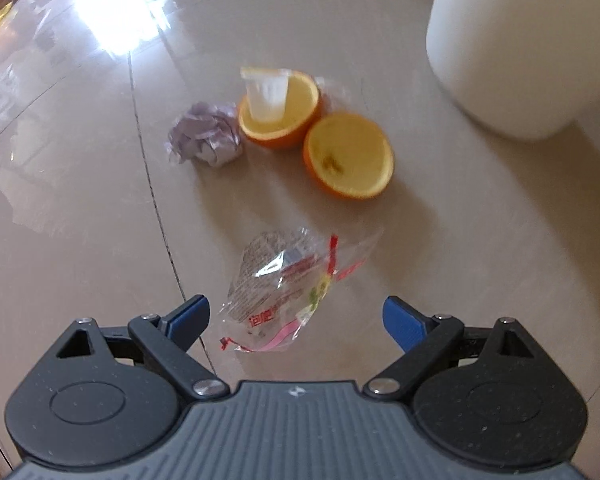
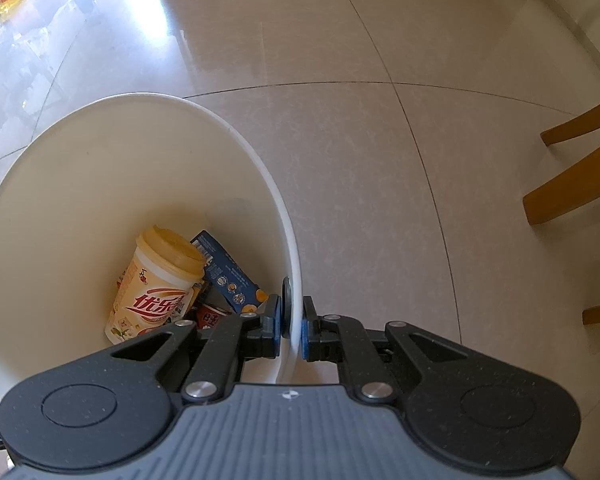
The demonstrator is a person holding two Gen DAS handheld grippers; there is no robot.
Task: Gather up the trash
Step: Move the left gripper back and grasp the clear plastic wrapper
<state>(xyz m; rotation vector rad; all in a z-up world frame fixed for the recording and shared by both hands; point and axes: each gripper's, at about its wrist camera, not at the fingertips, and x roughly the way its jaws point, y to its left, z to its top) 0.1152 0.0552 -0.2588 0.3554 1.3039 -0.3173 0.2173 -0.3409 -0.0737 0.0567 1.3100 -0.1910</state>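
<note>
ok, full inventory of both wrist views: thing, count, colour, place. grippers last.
clear plastic wrapper: 1, transparent with red print, on the floor between the left gripper's fingers
orange peel halves: 2, orange, hollow, on the floor beyond the wrapper
small plastic cup: 1, clear, inside the farther peel half
crumpled paper ball: 1, pale purple-grey, left of the peels
trash bin: 1, white, on the tiled floor
milk tea cup: 1, cream and yellow, in the bin
blue carton: 1, in the bin
wooden chair legs: brown, right edge of right view
left gripper: open, over the wrapper
right gripper: shut on the bin's rim
</note>
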